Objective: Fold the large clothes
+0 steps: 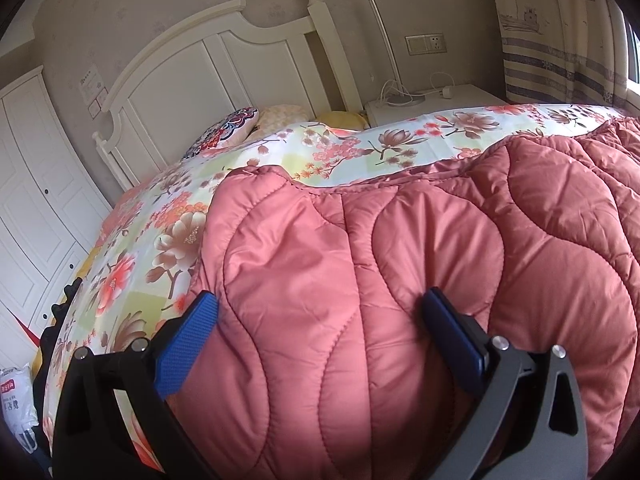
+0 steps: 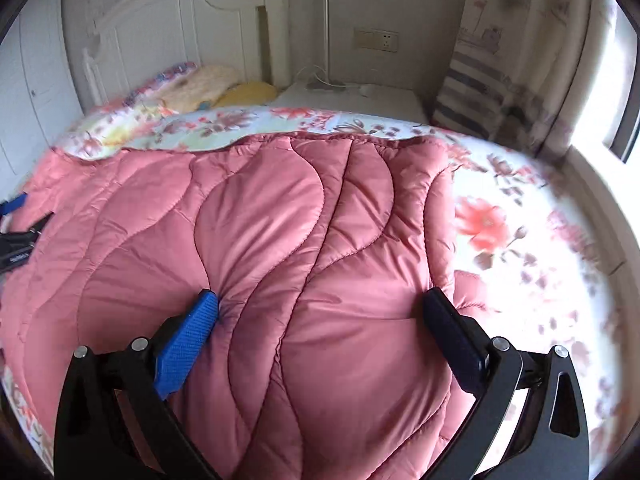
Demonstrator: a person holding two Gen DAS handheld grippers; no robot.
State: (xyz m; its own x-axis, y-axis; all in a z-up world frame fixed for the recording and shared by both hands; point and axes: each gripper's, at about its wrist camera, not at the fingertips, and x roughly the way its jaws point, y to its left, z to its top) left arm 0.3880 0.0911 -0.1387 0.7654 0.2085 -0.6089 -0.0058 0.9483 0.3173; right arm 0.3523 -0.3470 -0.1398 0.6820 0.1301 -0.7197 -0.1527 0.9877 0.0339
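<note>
Both claws, left (image 1: 320, 312) and right (image 2: 320, 308), spread apart over pink quilted padded coat (image 2: 260, 240); pinch thick layers fully, fold evenly.

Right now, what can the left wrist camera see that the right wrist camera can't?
Only the left wrist view shows the white plastic bag on the floor and the paper notices on the wall. Only the right wrist view shows the other tool, the left tool, at the pink quilt's edge. Both show the quilt, floral bedspread, white headboard, pillows and bedside table.
</note>
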